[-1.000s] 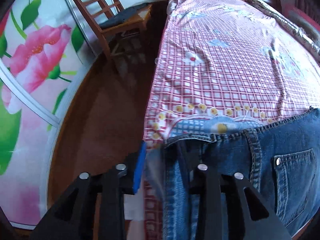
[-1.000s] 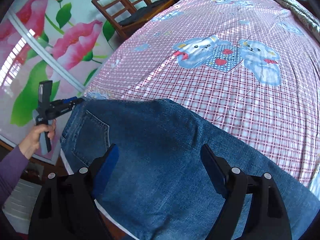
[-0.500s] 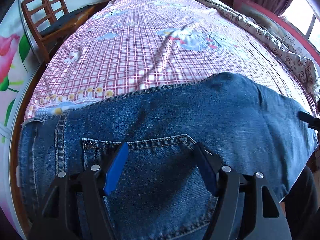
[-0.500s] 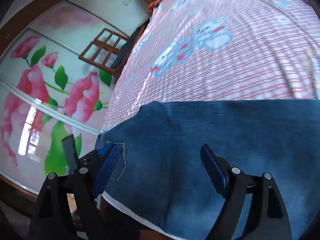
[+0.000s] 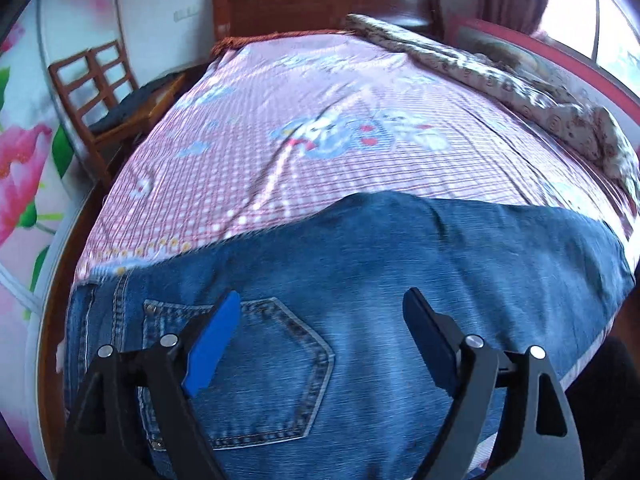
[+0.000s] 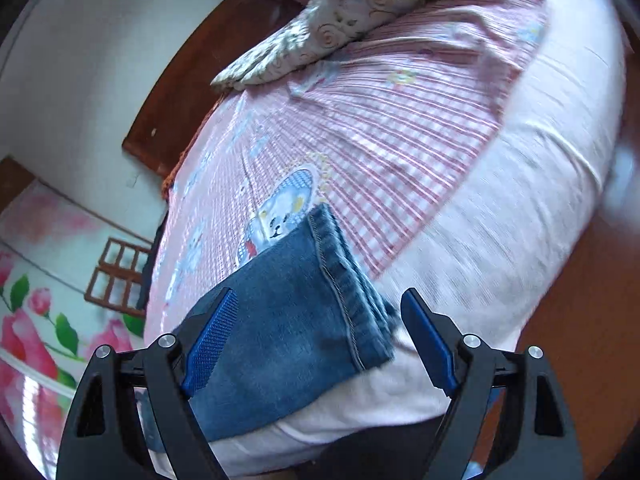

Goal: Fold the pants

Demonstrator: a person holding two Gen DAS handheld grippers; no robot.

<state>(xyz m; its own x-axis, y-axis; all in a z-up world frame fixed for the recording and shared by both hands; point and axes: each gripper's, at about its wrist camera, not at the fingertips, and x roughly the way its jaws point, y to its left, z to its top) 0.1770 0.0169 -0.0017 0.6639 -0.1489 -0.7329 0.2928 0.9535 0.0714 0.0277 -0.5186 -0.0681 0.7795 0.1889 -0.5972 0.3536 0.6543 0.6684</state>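
Blue jeans lie flat across the near end of the bed, back pocket up at the left, legs running right. My left gripper is open and empty, held above the seat near the pocket. In the right wrist view the hemmed leg end lies at the bed's near edge. My right gripper is open and empty, just above that leg end.
The bed has a pink checked sheet with cartoon prints and a wooden headboard. A rolled floral quilt lies along the right side. A wooden chair stands left of the bed. A flowered wardrobe door is at far left.
My left gripper let go of the waistband, opened and swung right and up over the jeans' seat. My right gripper swung right along the leg to the hem.
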